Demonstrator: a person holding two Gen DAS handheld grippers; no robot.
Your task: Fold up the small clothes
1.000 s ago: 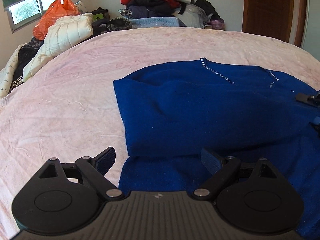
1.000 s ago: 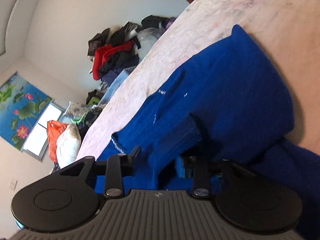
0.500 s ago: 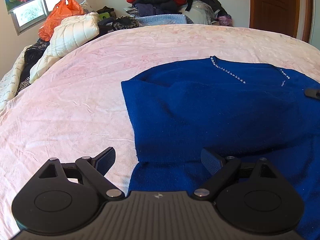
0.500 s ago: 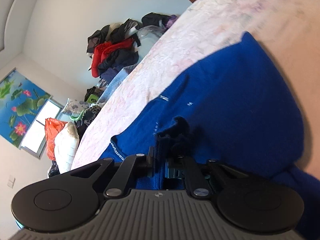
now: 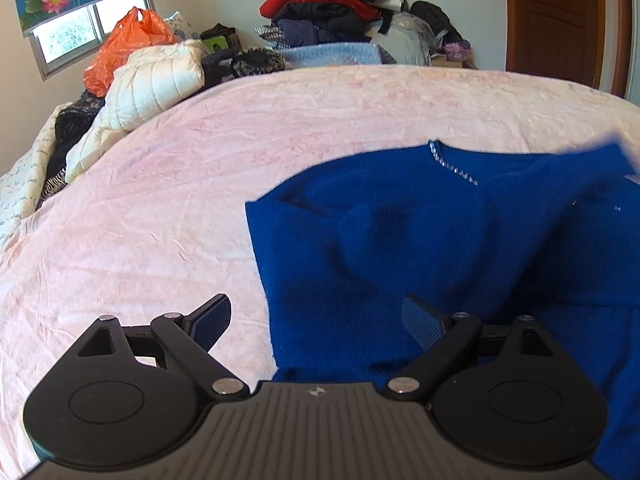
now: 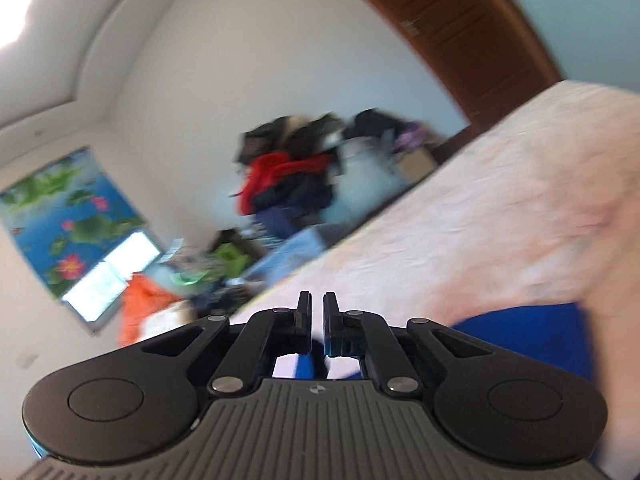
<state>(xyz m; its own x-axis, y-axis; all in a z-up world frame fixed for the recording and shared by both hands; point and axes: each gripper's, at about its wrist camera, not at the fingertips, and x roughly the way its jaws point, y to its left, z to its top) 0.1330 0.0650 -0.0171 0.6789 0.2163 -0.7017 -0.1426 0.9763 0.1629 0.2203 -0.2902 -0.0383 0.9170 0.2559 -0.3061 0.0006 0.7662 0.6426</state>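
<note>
A: Biggest first. Pink bed (image 5: 168, 184), blue sweater (image 5: 420, 248) lying on its right half, left side already folded in over the body.

B: Step?

A: Looks like the right-side fold. A blurred blue flap (image 5: 600, 156) is up in the air at the sweater's right edge.

B: Right gripper (image 6: 317, 320)?

A: Fingers pinched nearly together, blue fabric showing just behind them. Likely gripping the sweater, but the view is blurry.

B: Left gripper (image 5: 316, 320)?

A: Spread wide, holding nothing, over the sweater's near left edge.

B: Next?

A: Probably carry the flap across, lay it flat, let go.
</note>
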